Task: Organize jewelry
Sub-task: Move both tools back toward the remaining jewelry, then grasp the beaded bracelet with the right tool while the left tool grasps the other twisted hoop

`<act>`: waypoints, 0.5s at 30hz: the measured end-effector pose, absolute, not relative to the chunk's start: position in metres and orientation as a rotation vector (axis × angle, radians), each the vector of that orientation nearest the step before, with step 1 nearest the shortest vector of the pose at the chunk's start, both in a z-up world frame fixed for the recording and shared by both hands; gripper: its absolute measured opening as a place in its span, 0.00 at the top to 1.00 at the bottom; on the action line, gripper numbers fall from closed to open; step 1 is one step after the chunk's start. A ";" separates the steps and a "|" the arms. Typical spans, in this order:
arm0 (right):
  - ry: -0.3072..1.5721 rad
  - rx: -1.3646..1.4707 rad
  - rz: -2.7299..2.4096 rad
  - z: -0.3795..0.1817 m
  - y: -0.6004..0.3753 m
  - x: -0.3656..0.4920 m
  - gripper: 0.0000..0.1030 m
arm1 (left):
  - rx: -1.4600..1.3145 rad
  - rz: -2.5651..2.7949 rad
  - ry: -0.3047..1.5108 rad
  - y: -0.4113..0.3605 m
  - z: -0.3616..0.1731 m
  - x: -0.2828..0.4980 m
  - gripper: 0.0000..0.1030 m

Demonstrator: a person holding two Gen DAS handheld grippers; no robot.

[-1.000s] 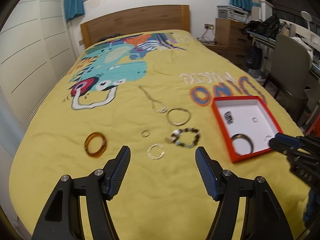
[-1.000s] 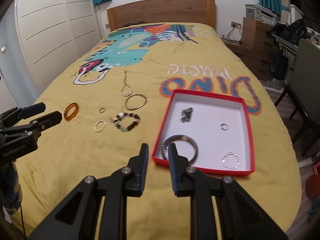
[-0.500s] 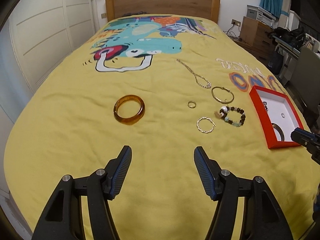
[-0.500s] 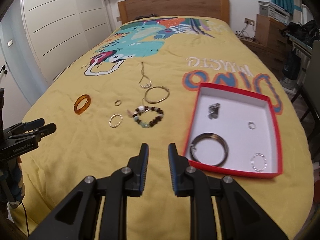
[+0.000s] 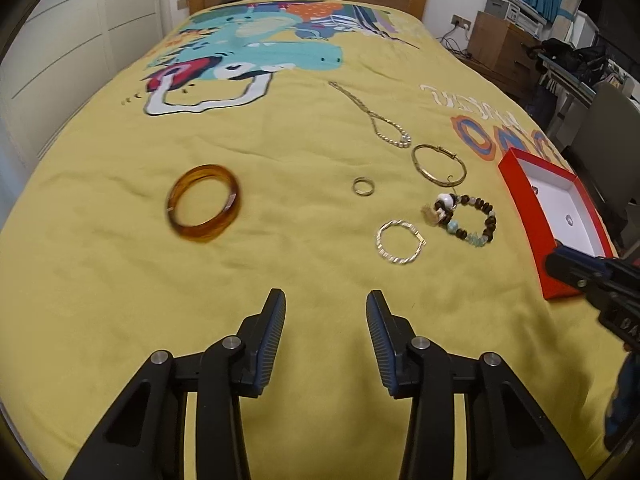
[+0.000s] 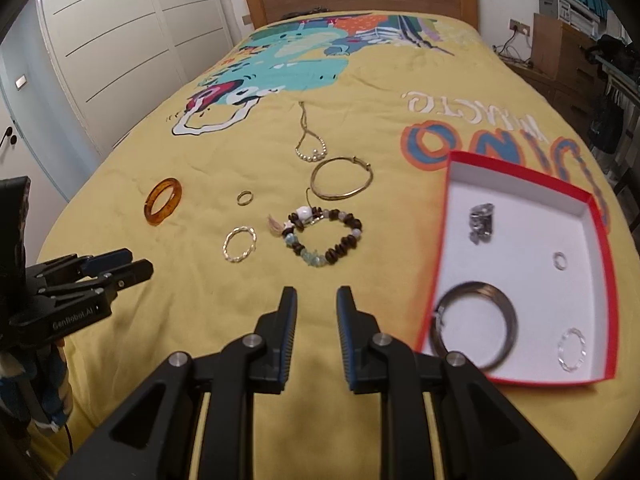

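Hovering over the yellow bedspread (image 5: 120, 300), the left gripper (image 5: 326, 332) has its jaws closing on empty air, with nothing between them, while the right gripper (image 6: 316, 328) holds its jaws at a narrow gap, also empty. Loose pieces lie ahead of both: an amber bangle (image 5: 204, 209) off to the left, a small gold ring (image 5: 363, 186), a thin twisted hoop (image 5: 399, 241), a beaded bracelet (image 5: 466, 220), a gold bangle (image 5: 439, 163) and a pearl-ended chain (image 5: 376, 120). The red box (image 6: 600, 240) sits at the right, already holding a dark bangle (image 6: 476, 326), a charm cluster (image 6: 482, 222), a small ring (image 6: 560, 260) and a clear hoop (image 6: 572, 350).

The main risk I judge is the soft, wrinkled cover: pressing down on the thin hoop or tiny ring may pinch fabric with it, or sink the piece out of reach. Jaws closing before reaching anything may simply knock a piece aside. The gold bangle's clasp wire touches the beaded bracelet, so lifting one may drag the other. A nudge on the box's rim could tip it on the yielding bed.
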State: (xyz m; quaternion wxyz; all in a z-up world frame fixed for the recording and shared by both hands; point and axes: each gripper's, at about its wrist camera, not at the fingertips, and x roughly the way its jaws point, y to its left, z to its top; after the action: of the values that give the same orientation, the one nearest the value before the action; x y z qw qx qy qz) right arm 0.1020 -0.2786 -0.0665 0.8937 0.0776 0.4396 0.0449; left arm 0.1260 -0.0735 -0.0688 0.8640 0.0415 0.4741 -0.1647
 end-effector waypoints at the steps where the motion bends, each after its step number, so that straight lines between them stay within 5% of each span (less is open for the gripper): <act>1: 0.915 0.161 0.090 -0.069 -0.277 0.108 0.81 | 0.080 -0.359 0.999 -0.077 -0.071 0.131 0.60; 15: 0.996 0.219 0.017 -0.108 -0.286 0.174 0.81 | 0.048 -0.453 1.133 -0.120 -0.117 0.193 0.60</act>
State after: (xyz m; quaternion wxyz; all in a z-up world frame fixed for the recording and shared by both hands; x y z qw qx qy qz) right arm 0.1741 -0.2862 -0.1081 0.8727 0.1050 0.4768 0.0082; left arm 0.1930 -0.1196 -0.1167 0.8192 0.0224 0.5321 -0.2128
